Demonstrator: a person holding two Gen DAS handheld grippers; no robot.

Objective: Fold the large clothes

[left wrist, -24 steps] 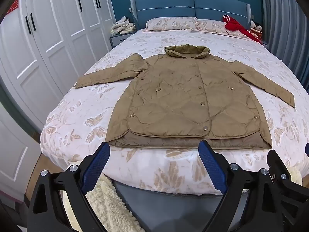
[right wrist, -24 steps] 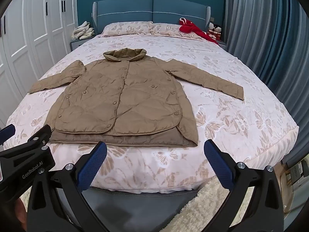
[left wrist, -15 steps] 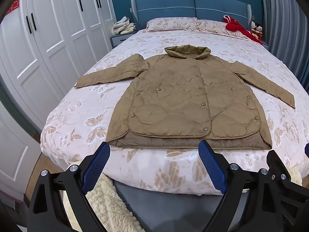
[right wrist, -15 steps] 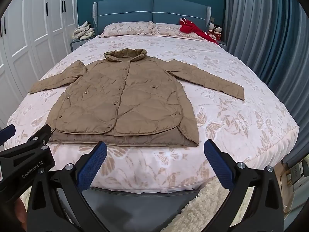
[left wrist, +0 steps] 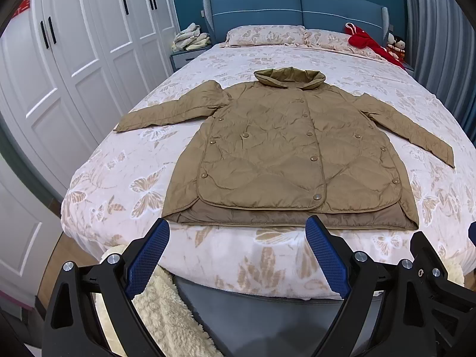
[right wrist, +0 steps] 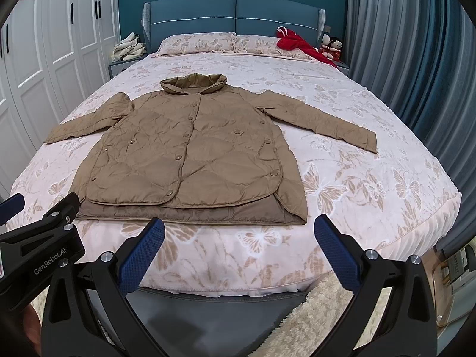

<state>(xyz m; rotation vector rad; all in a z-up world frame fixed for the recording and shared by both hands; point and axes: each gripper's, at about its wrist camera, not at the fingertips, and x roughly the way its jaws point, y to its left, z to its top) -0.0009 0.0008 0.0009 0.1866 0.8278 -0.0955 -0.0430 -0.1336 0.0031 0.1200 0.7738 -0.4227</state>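
A tan quilted coat (left wrist: 276, 151) (right wrist: 190, 154) lies flat and face up on the bed (left wrist: 119, 178) (right wrist: 372, 184), buttoned, collar toward the headboard, both sleeves spread out to the sides. My left gripper (left wrist: 238, 235) hovers open over the foot of the bed, just short of the coat's hem, nothing between its blue pads. My right gripper (right wrist: 239, 232) is likewise open and empty, a little before the hem's right part. The left gripper's black body (right wrist: 38, 238) shows at the left edge of the right wrist view.
White wardrobe doors (left wrist: 74, 59) line the left side. Blue-grey curtains (right wrist: 416, 59) hang on the right. Pillows, a red garment (right wrist: 297, 44) and dolls lie at the headboard; folded cloths sit on a nightstand (left wrist: 190, 41). A fluffy cream rug (left wrist: 166, 312) lies below the bed's foot.
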